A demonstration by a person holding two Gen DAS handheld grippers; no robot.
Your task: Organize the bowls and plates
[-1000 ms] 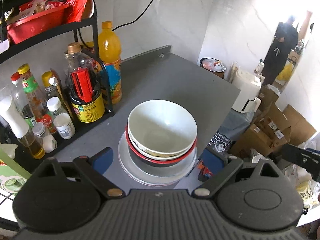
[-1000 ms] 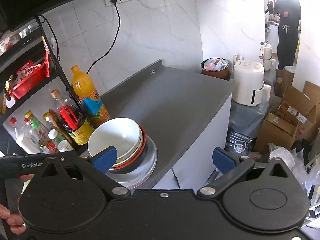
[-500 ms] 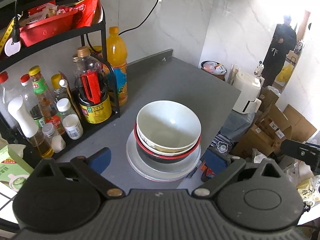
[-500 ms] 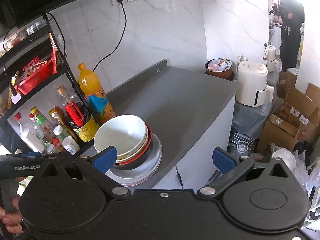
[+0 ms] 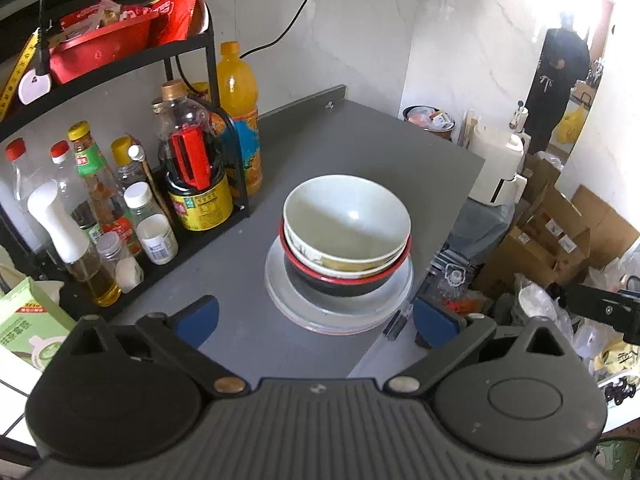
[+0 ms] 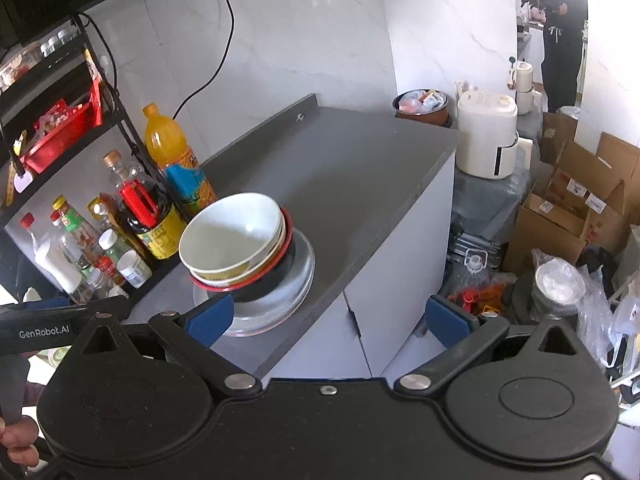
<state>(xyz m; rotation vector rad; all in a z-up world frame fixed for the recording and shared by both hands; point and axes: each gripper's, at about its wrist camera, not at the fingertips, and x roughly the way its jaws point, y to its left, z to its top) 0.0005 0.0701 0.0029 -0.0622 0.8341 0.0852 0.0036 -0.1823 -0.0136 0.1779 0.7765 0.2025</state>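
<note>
Left gripper (image 5: 316,318) jaws apart, empty; bowl stack (image 5: 346,236) on plates (image 5: 340,300) dead ahead, beside the condiment rack (image 5: 120,208) on the tabletop (image 5: 360,148). Right gripper (image 6: 328,318) also spread, empty; stack ahead-left of it. Left looks nearer.

Tabletop (image 5: 360,152): dark grey, matte, with a raised back lip against the marble wall; white cabinet front below it.
Clear plate (image 5: 396,294): flat on the tabletop near its front edge, at the bottom of the stack.
Bowls (image 5: 346,216): nested on the plate, a black one with a red rim lowest, pale ones inside, topmost empty.
Black rack (image 5: 210,92): at the tabletop's left end, crowded with bottles and jars.
Orange drink bottle (image 5: 240,120): upright, just beside the rack post.
</note>
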